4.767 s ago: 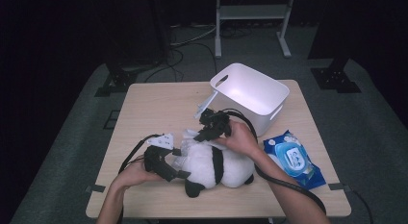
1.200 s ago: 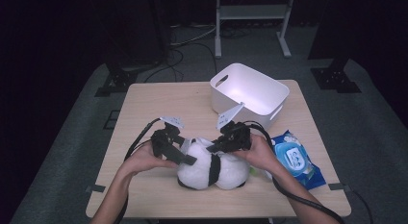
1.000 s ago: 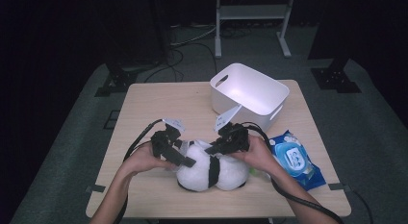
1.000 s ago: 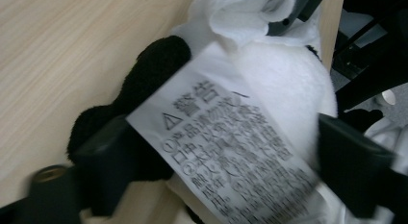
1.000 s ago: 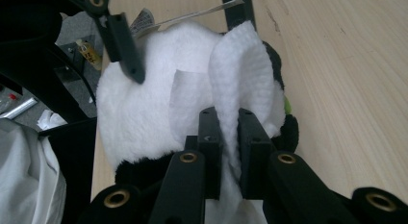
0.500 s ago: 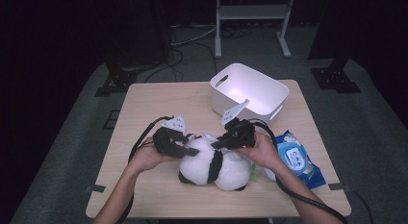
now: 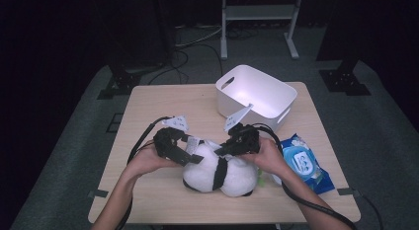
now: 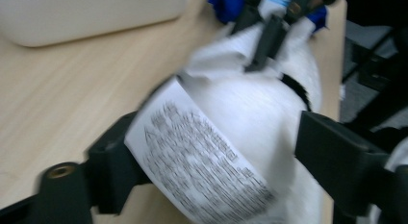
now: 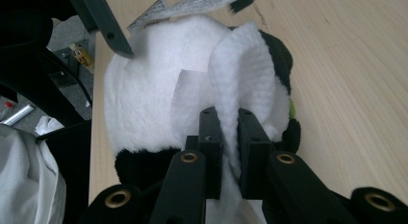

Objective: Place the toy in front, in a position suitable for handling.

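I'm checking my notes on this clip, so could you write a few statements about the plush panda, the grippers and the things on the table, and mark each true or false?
1. The right gripper pinches a white wipe against the plush panda. True.
2. The left gripper is clamped shut on the care label. False: its jaws stand apart, having just opened, with the label between them.
3. The panda lies inside the white bin. False: it lies on the table.
4. A blue wipes pack lies at the person's right. True.
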